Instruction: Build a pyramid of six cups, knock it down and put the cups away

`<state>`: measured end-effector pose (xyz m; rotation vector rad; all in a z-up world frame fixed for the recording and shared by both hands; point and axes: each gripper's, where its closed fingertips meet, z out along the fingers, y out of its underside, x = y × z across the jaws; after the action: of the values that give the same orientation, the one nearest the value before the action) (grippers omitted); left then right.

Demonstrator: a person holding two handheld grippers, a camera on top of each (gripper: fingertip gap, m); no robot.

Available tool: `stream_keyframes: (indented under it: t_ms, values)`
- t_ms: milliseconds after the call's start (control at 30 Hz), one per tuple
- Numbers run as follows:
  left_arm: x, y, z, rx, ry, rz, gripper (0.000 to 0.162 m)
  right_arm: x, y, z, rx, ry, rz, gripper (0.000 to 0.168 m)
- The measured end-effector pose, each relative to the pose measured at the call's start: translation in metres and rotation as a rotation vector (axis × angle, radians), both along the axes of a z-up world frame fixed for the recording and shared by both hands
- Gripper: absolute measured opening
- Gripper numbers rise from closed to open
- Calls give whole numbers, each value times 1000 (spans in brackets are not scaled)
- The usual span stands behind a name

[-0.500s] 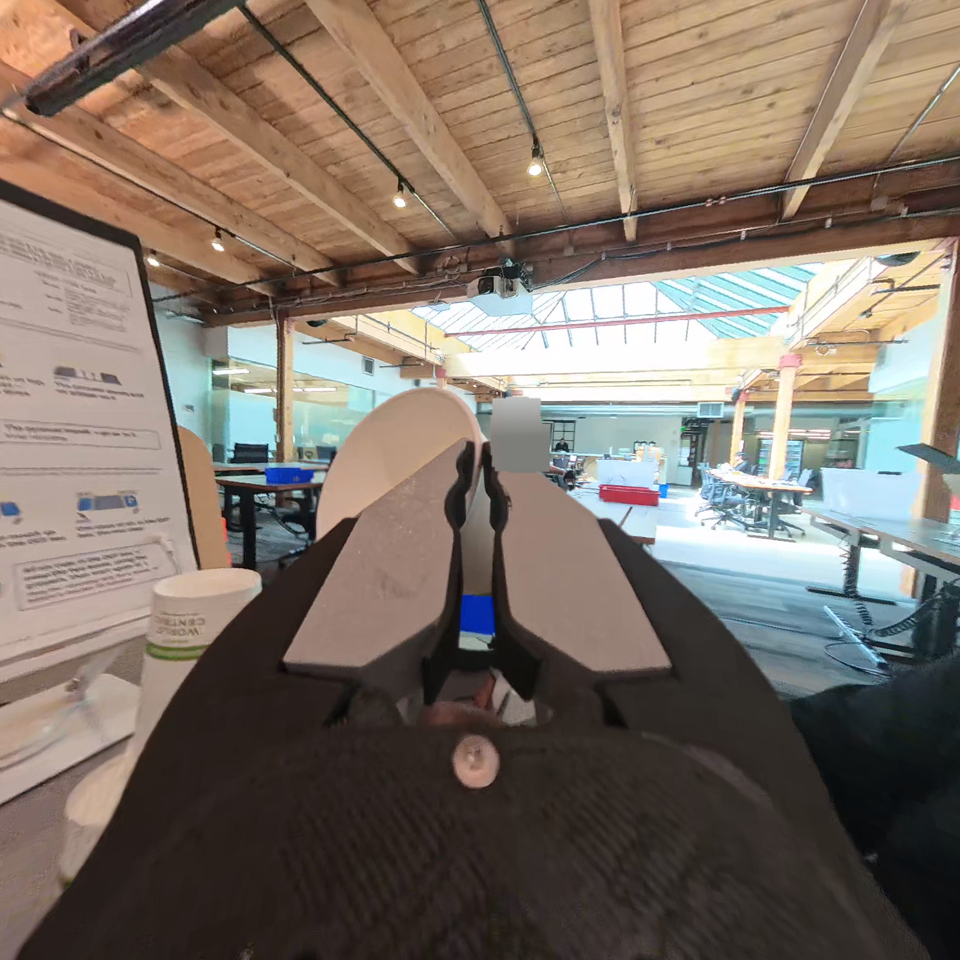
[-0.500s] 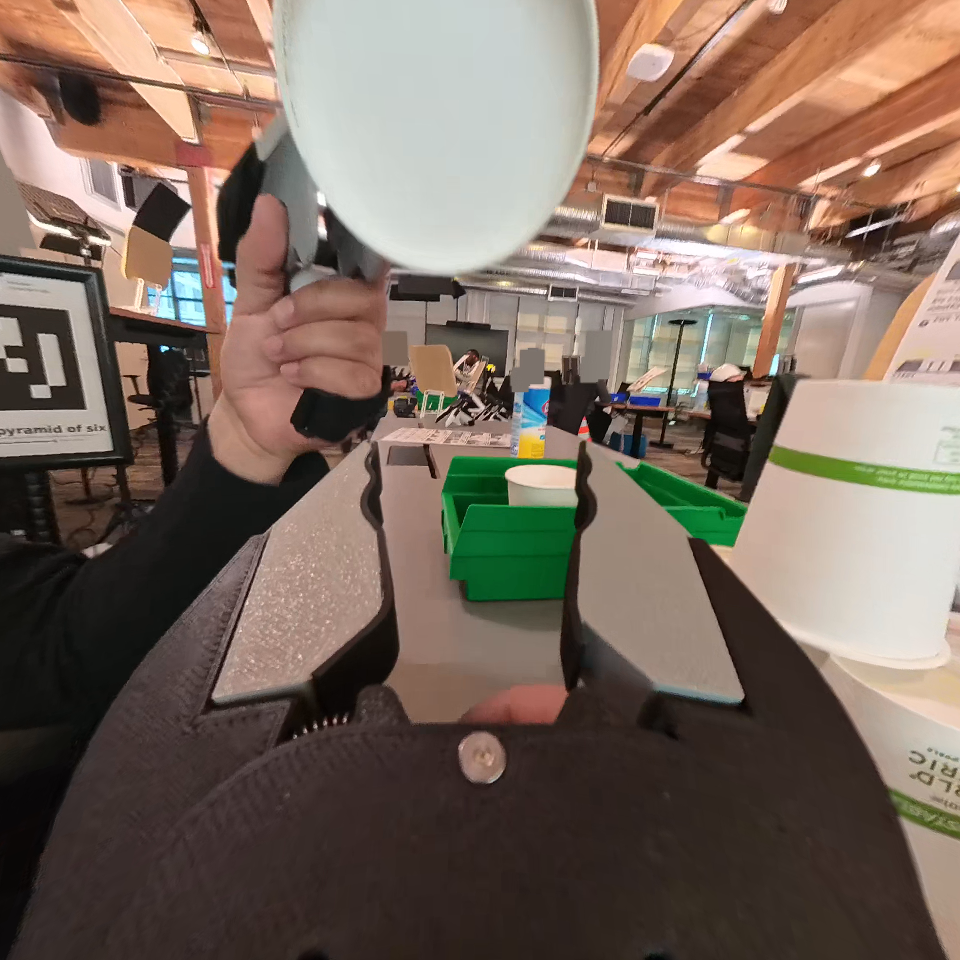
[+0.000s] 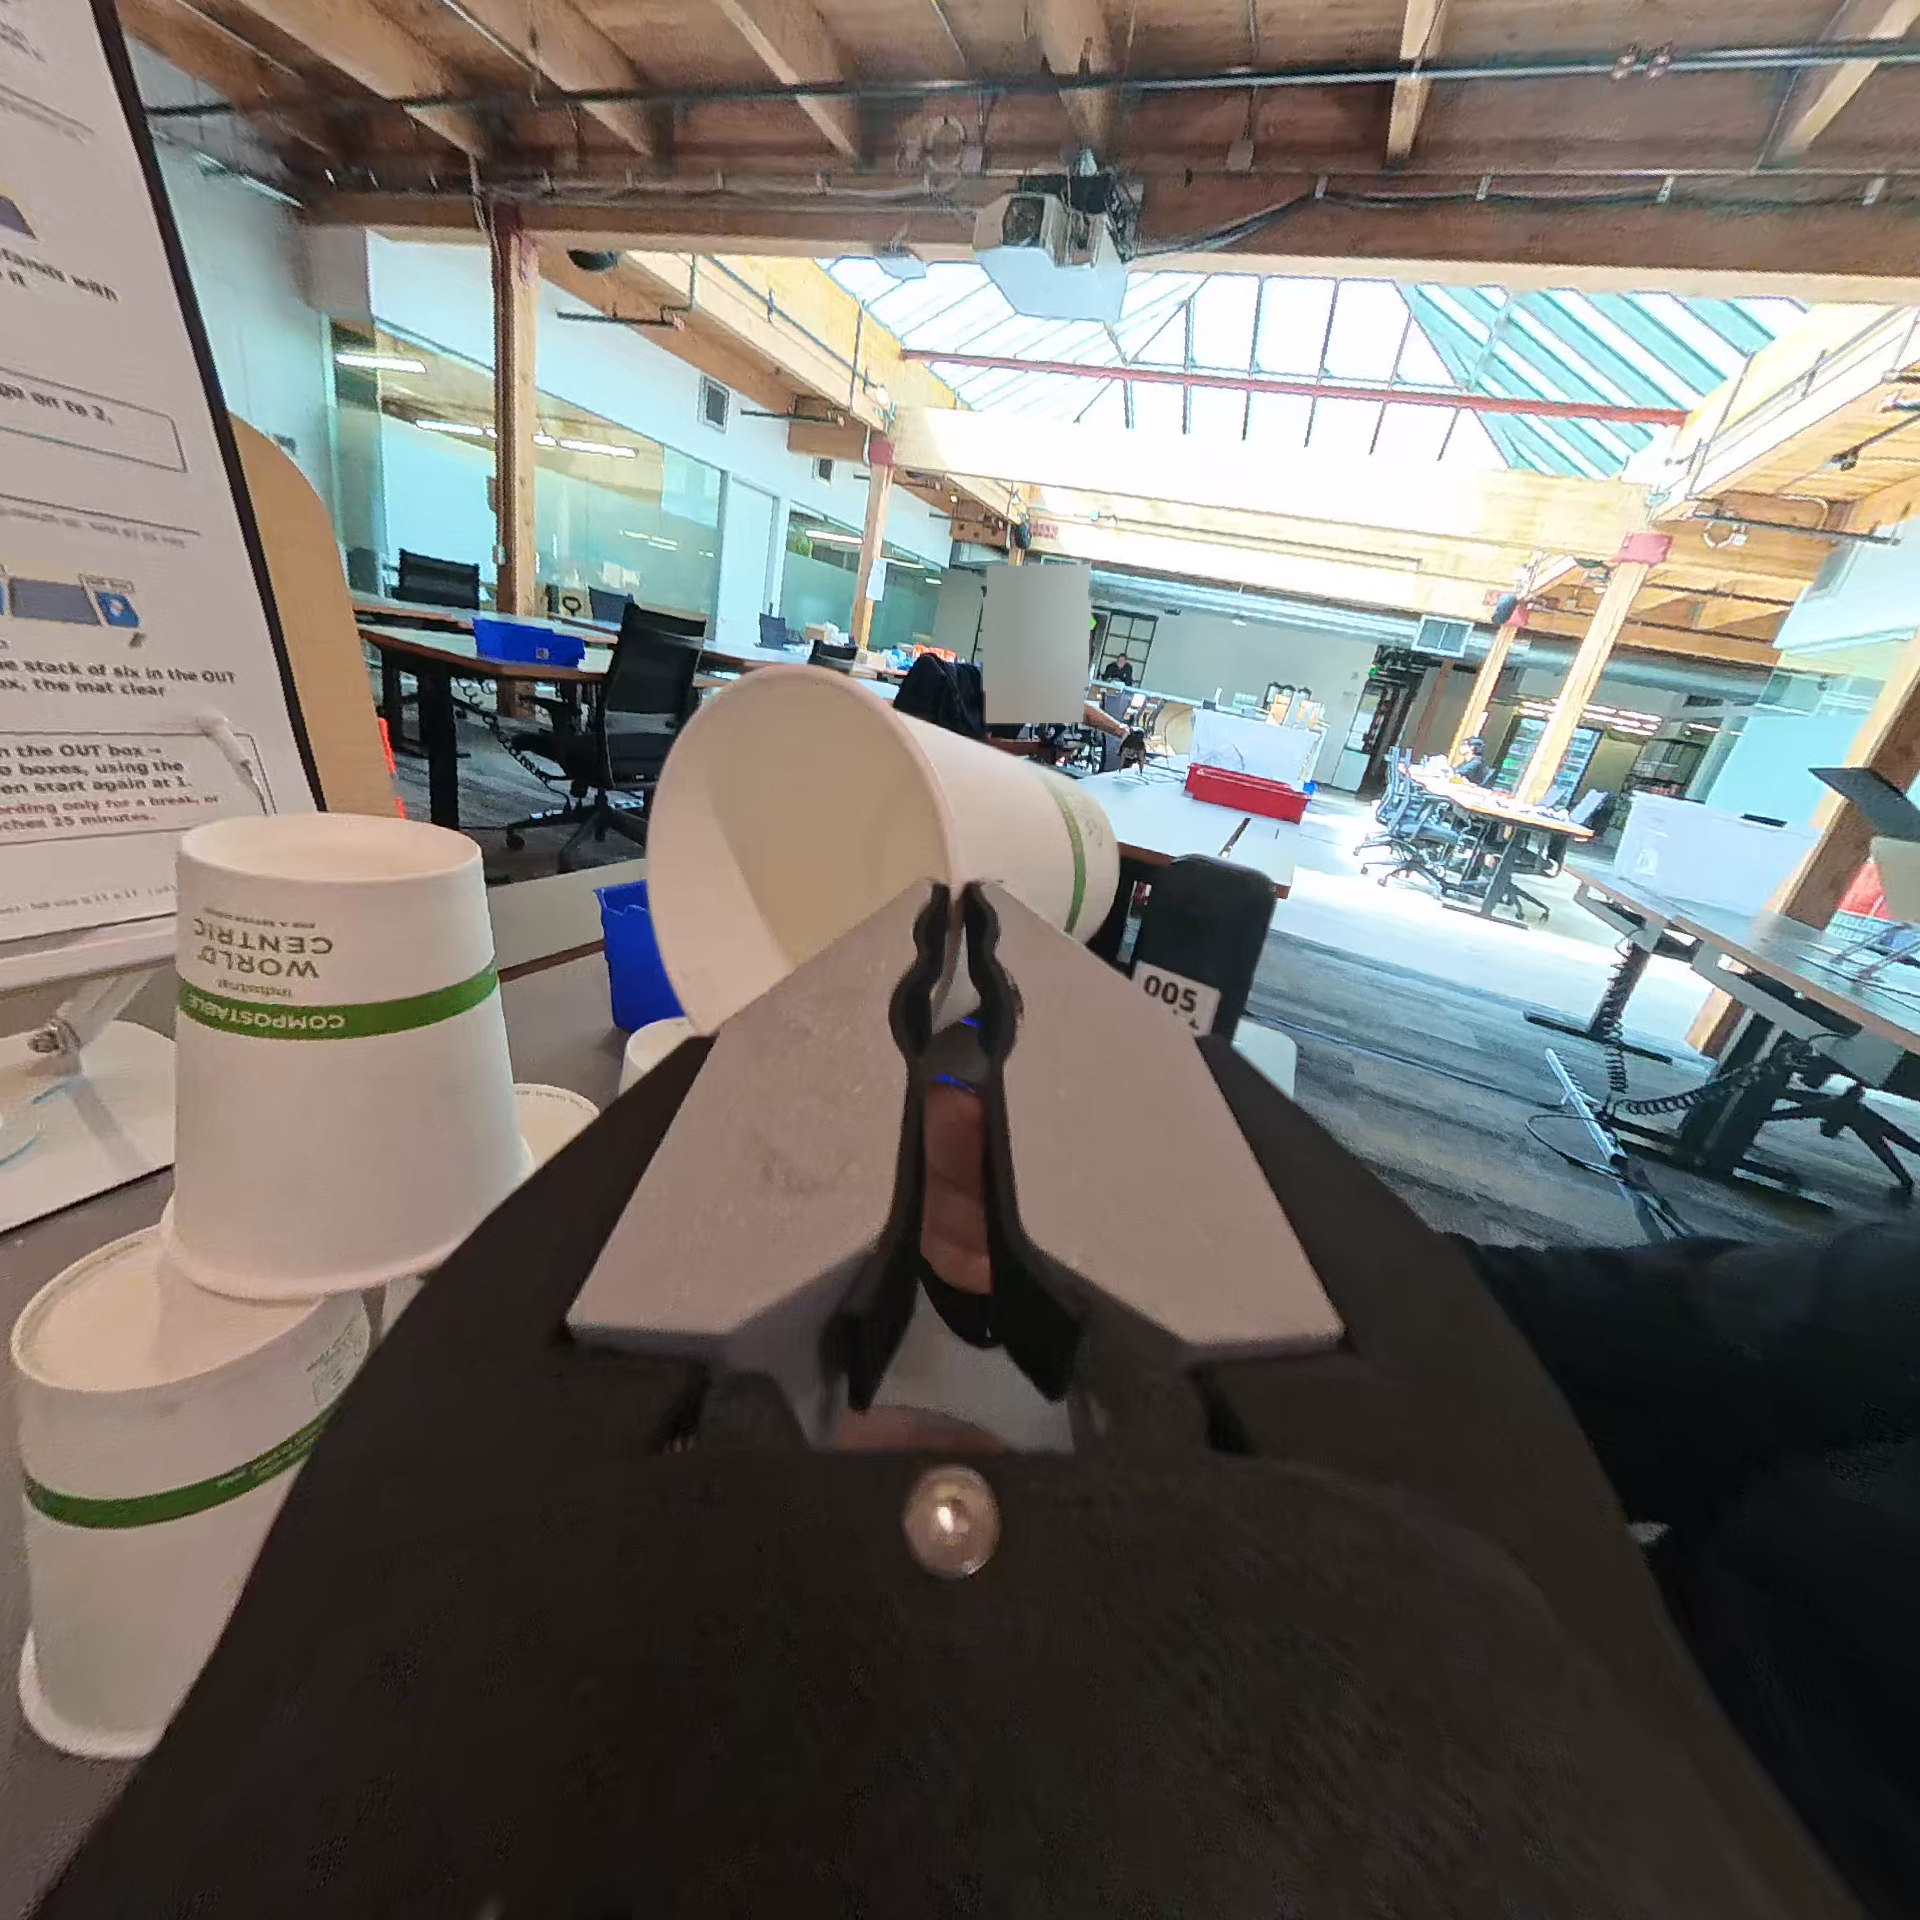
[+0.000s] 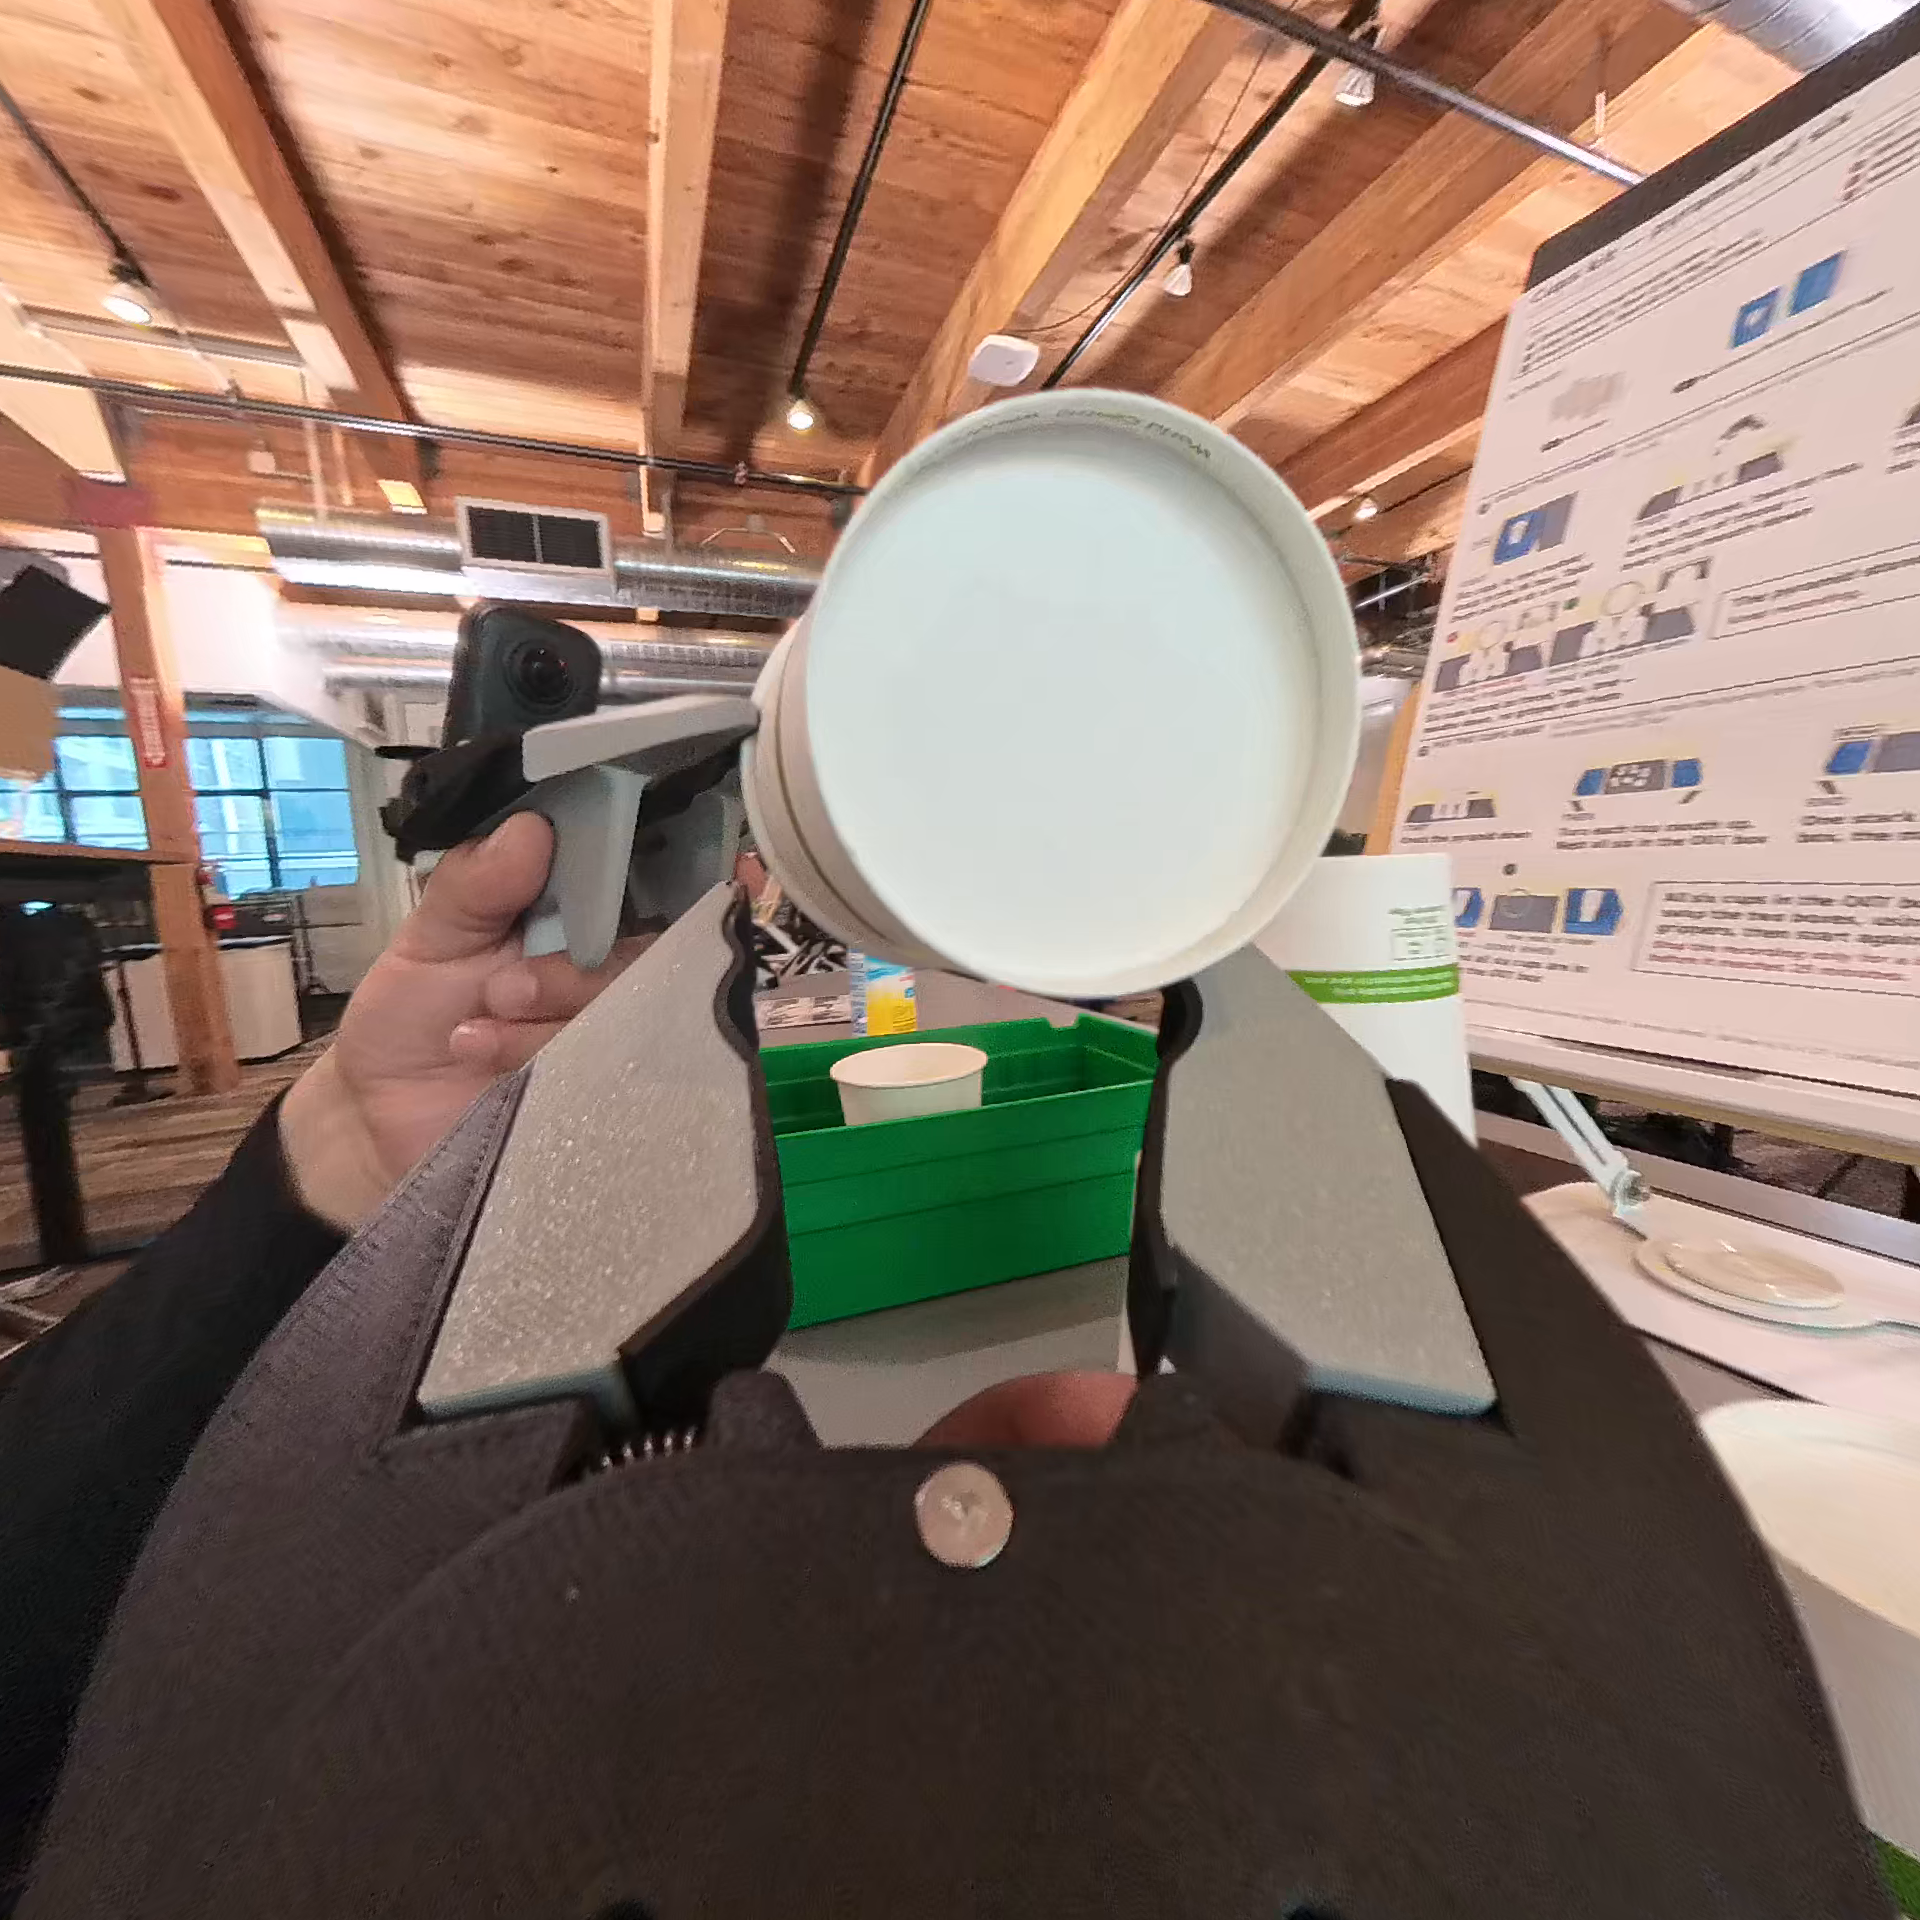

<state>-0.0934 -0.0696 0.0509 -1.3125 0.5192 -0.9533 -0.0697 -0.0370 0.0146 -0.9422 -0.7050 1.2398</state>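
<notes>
My left gripper [image 3: 956,899] is shut on the rim of a white paper cup [image 3: 862,842] with a green band and holds it tilted in the air. In the right wrist view the same cup [image 4: 1060,686] shows its base, held by the left gripper [image 4: 740,727] in a person's hand [image 4: 457,997]. My right gripper [image 4: 961,956] is open and empty, its fingertips just below the cup's base. To the left, an upside-down cup [image 3: 332,1049] stands on a lower upside-down cup [image 3: 156,1507]. A single cup [image 4: 909,1081] sits in a green bin [image 4: 956,1195].
An instruction board [image 3: 114,468] on a stand rises behind the stacked cups and also shows in the right wrist view [image 4: 1704,623]. A blue bin [image 3: 629,966] sits behind the held cup. Two more cups [image 4: 1371,956] [image 4: 1818,1558] stand close on the right. Spacing between my two grippers at the tips: around 6 centimetres.
The left gripper has come down with the cup, which now hangs just above my open right fingers. The right wrist view has tilted upward. The stacked cups look closer in the left view.
</notes>
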Motion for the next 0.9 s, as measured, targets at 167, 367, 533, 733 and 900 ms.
stream_keyframes:
  t_ms: [167, 367, 533, 733, 900]
  values:
    - [14, 0, -19, -40, 84, -69, 1, 10, 10, 5, -31, 51, -25, 80]
    - [25, 2, -41, -76, 170, -131, 0, 20, 15, 11, -69, 105, 1, 82]
    - [36, 4, -60, -91, 260, -142, 0, 24, 20, 12, -102, 120, 7, 83]
    - [54, 1, -77, -76, 366, -144, 2, 27, 22, 12, -133, 140, 29, 87]
    - [67, 0, -97, -95, 440, -178, 2, 27, 22, 11, -147, 141, 48, 87]
